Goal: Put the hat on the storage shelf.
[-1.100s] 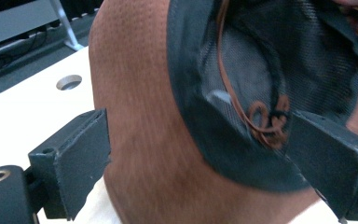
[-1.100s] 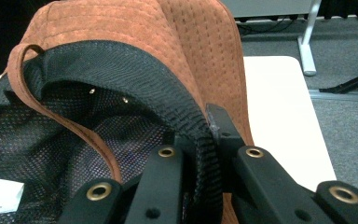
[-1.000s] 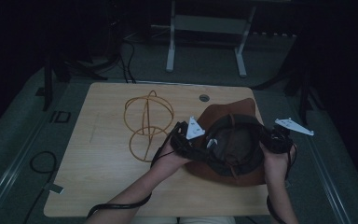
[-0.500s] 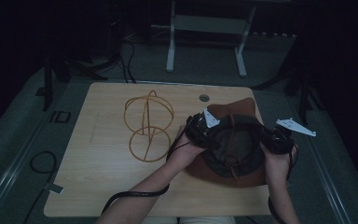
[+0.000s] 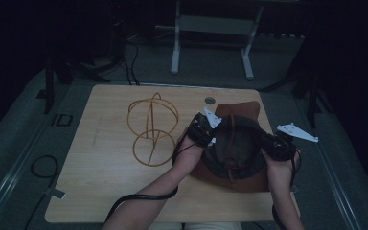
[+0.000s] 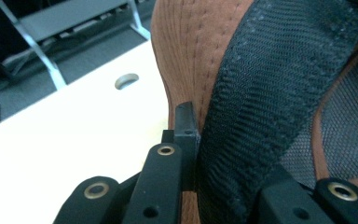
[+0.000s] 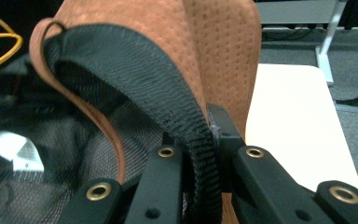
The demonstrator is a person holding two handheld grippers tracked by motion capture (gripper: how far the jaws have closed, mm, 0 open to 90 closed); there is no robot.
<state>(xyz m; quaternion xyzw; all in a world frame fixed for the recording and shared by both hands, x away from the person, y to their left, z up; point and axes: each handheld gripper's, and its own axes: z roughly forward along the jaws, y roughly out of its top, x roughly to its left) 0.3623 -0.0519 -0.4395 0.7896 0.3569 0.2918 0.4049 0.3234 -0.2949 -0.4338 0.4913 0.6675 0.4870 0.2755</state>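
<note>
A brown suede hat (image 5: 230, 181) lies crown-down at the table's right, its black mesh lining and black sweatband (image 6: 242, 107) facing up. My left gripper (image 5: 214, 135) is at the hat's left rim. Its jaws have just been closing, and they now pinch the sweatband and brown edge (image 6: 182, 51). At the right rim my right gripper (image 5: 268, 143) is shut on the same band (image 7: 168, 93), one jaw inside the hat and one outside. A brown cord (image 7: 98, 116) runs along the lining.
A yellow wire stand (image 5: 152, 129) of crossed hoops lies left of the hat on the pale wooden table (image 5: 100, 191). A round cable hole (image 5: 210, 100) sits near the far edge. A metal frame (image 5: 211, 28) stands on the floor beyond.
My left hand has moved right to the hat's left rim and its jaws have shut on the band. The right gripper and the hat have stayed put.
</note>
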